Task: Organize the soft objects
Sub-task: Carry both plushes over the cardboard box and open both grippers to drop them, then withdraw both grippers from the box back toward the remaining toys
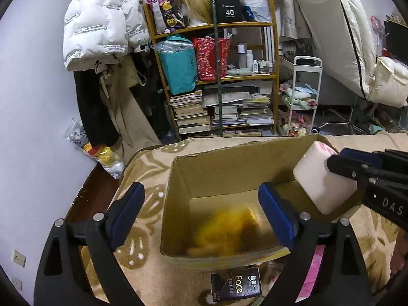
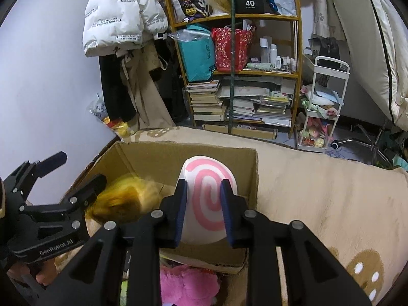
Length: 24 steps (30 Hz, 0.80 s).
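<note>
An open cardboard box stands on a beige patterned blanket. A blurred yellow plush toy lies inside it. My left gripper is open and empty over the box's near rim. My right gripper is shut on a white cushion with a pink spiral and holds it above the box's right side. A pink plush toy lies in front of the box.
A black "Face" tissue pack lies before the box. A cluttered wooden bookshelf and a white trolley stand behind the bed. Hanging coats and a wall are at the left.
</note>
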{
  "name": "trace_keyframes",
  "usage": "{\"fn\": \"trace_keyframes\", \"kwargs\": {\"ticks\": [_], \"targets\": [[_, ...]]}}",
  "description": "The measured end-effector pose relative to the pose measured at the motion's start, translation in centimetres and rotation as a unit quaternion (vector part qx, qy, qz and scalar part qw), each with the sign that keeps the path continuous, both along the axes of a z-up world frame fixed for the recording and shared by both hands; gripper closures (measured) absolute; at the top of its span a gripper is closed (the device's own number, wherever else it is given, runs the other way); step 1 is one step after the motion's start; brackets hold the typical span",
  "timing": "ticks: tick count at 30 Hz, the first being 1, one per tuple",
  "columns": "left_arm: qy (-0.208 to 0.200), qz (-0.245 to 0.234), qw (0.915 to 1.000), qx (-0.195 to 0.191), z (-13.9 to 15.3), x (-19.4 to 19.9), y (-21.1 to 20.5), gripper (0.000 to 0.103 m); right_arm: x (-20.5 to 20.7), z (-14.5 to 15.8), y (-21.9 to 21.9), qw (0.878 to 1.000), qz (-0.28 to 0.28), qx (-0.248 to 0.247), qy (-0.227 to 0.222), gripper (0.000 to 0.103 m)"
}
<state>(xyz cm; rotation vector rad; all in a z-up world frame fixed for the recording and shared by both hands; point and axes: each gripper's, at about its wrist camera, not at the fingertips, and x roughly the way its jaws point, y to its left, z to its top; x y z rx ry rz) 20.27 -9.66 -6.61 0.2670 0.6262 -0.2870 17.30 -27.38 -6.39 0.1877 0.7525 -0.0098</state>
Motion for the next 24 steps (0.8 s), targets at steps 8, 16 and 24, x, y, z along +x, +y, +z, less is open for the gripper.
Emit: {"fn": "trace_keyframes", "kwargs": {"ticks": [8,16,24], "targets": [[0.015,0.012,0.9998,0.005,-0.2,0.5,0.5,0.007,-0.3,0.3,0.9,1.000,0.010,-0.021,-0.005,0.053],[0.007,0.029,0.9992,0.028,0.3,-1.1,2.0,0.005,-1.6,1.2,1.6,0.999,0.015,-0.034,-0.009,0.030],[0.011,0.045,0.9984,0.032,1.7,-3.8,4.3,0.005,-3.9,2.1,1.7,1.000,0.007,-0.017,-0.014,0.010]]}}
